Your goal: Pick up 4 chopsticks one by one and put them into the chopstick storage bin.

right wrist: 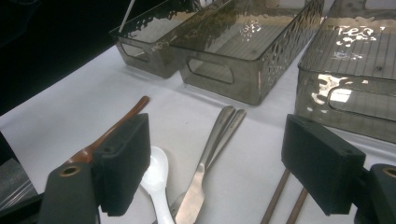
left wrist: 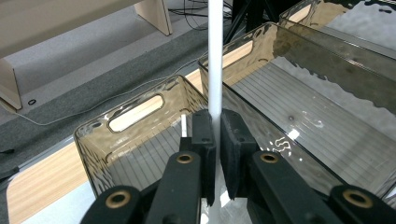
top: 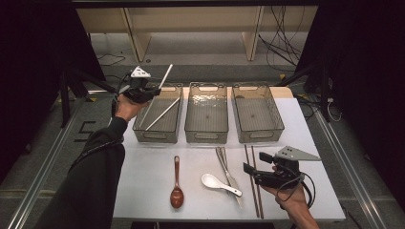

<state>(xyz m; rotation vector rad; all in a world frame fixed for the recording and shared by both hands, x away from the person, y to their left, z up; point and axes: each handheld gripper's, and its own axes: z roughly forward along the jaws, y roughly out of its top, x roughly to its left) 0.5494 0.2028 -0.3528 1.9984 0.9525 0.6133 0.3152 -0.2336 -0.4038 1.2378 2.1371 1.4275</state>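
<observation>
White chopstick [left wrist: 215,56] is pinched btwn the pads of the left tool [left wrist: 215,135], jaws pressed tight on it w/ no gap either side. Stick runs up and away from the pads, tilted, held above the left smoky-plastic bin [top: 138,125]; in high view the left tool [top: 143,90] sits over that bin's far left corner. A 2nd white chopstick [top: 163,114] lies diagonally inside the same bin.

Right tool [right wrist: 219,163] is spread wide, nothing btwn its pads, hovering low over the desk [top: 143,167] at the near right side; in high view, right tool [top: 250,171]. Below/ahead of it: white ceramic spoon [right wrist: 156,182], metal cutlery [right wrist: 210,158], brown wooden spoon [right wrist: 112,133], pair of dark chopsticks [right wrist: 280,196]. Middle bin [top: 206,114] and right bin [top: 258,114] sit beside the left one.
</observation>
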